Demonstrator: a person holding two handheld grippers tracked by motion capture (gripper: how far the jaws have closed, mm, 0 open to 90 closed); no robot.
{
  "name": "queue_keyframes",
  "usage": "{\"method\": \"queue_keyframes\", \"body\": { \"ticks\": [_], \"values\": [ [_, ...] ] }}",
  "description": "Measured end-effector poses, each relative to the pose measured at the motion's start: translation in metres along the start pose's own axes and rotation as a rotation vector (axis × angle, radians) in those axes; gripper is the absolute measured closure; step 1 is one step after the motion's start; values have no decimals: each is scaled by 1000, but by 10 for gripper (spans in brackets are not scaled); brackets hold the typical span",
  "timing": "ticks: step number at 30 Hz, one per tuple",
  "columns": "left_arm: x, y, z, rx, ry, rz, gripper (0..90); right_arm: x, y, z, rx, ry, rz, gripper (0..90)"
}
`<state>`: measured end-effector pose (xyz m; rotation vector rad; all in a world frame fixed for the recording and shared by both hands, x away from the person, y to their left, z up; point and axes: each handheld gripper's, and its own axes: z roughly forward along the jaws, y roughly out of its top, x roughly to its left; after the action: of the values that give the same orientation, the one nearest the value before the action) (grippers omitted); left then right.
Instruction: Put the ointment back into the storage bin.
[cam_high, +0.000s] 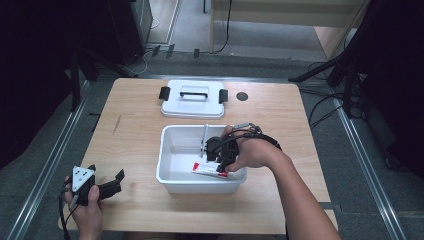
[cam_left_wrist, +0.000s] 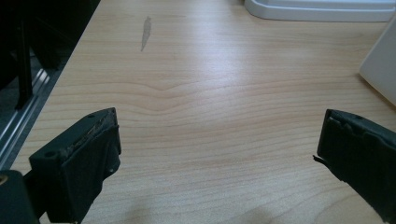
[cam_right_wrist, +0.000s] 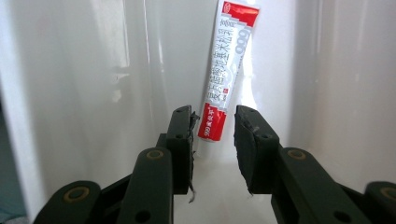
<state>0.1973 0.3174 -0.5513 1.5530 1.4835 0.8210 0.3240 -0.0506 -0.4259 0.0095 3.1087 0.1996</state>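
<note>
While my right hand is covering most of my right gripper (cam_high: 218, 156) from above, I am finding its jaw tips hard to make out there; they are dipping inside the white bin (cam_high: 167, 172), my landmark. From the gripper's own camera, the two black jaws are standing narrowly apart, with the lower end of the tube (cam_right_wrist: 227, 70) showing in the gap beyond them. I cannot tell whether the pads are pressing on it; the jaws are at their narrowest, so I am calling them clenched with nothing surely held. One tube is lying flat on the bin's floor, near its front wall: a slim, soft-looking white tube with red ends and printed characters too small to read. A thin white stick-like thing (cam_high: 204, 134) is leaning inside the bin, its nature unclear. One white rectangular lid (cam_high: 192, 98), glossy plastic with a handle and two dark clips, is lying behind the bin. My left gripper (cam_high: 107, 186) is resting well left of the bin on the pale wooden table (cam_high: 280, 110), jaws spread wide, empty, their rubber pads looking worn.
</note>
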Motion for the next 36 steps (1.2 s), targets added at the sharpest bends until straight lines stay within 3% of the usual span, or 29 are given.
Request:
{"method": "queue_keyframes", "body": {
  "ticks": [10,17,30,36],
  "values": [
    [0,0,0,-2,0,1,3,2,-18,-35,-106,-29,17,655],
    [0,0,0,0,1,1,3,3,-39,-54,-146,-51,65,639],
    [-1,0,0,-1,2,4,3,8,-79,-68,-207,-86,156,587],
    [0,0,0,0,1,4,3,10,-102,-65,-232,-99,233,557]
  ]
}}
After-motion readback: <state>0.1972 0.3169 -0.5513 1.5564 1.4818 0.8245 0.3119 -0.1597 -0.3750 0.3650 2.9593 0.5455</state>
